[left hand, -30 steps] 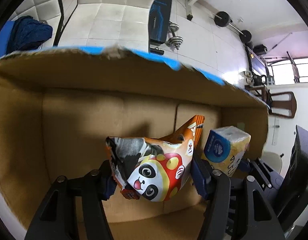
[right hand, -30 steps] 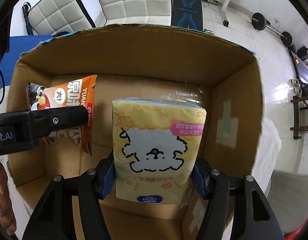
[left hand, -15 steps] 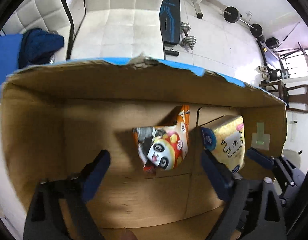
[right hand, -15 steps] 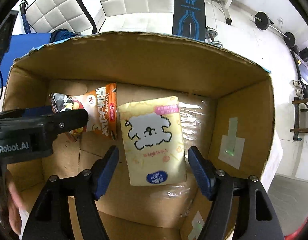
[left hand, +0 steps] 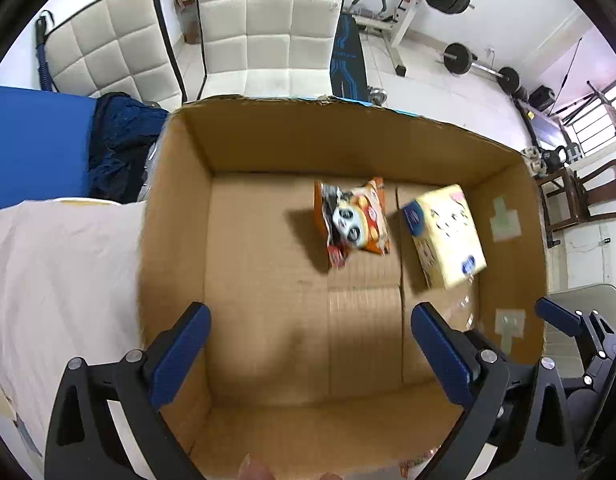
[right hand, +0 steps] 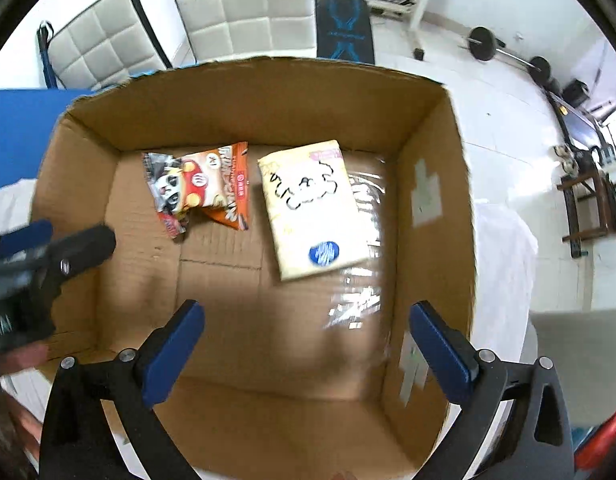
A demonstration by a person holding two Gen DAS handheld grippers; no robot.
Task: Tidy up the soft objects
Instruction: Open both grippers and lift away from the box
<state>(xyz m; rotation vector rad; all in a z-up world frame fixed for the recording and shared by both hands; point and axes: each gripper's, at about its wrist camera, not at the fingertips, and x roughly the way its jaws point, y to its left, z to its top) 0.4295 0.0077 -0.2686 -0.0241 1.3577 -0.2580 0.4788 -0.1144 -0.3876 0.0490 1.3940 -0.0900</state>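
Note:
An orange panda snack bag [left hand: 354, 220] [right hand: 199, 186] and a yellow tissue pack [left hand: 444, 236] [right hand: 314, 208] lie side by side on the floor of an open cardboard box [left hand: 179, 208] [right hand: 432, 184], toward its far wall. My left gripper [left hand: 308, 344] is open and empty, held above the box's near side. My right gripper [right hand: 305, 344] is open and empty, also above the near side. The left gripper also shows at the left edge of the right wrist view [right hand: 47, 256]; the right gripper shows at the right edge of the left wrist view [left hand: 564, 320].
The box stands on a surface with a white cloth [left hand: 59, 280] [right hand: 504, 264]. A blue mat [left hand: 31, 144] and dark blue fabric [left hand: 119, 140] lie at the left. White padded panels [left hand: 267, 28], a weight bench [left hand: 348, 60] and barbells [left hand: 476, 64] stand behind on the tiled floor.
Both grippers opened and let go: the snack bag and the tissue pack dropped to the box floor. Both grippers then rose and pulled back above the box.

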